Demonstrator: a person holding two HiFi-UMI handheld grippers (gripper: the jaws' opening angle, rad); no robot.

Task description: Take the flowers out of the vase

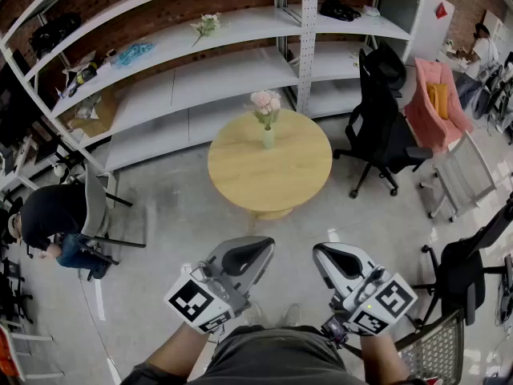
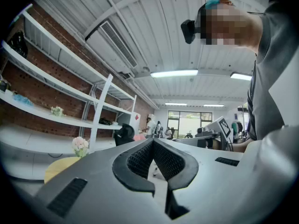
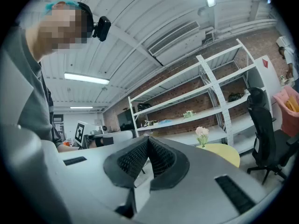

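Observation:
Pink flowers (image 1: 265,103) stand in a small pale green vase (image 1: 268,138) near the far edge of a round wooden table (image 1: 270,175). The flowers (image 2: 80,144) also show far off in the left gripper view, and the flowers (image 3: 202,132) in the right gripper view. My left gripper (image 1: 258,249) and right gripper (image 1: 323,253) are held close to my body, well short of the table. Both are shut with nothing between the jaws; the tips meet in the left gripper (image 2: 153,141) and right gripper (image 3: 148,138) views.
White metal shelving (image 1: 240,62) lines the brick wall behind the table, with another flower bunch (image 1: 206,26) on a shelf. A black office chair (image 1: 383,127) stands right of the table. A person (image 1: 52,219) crouches at the left. More chairs (image 1: 461,267) sit at the right.

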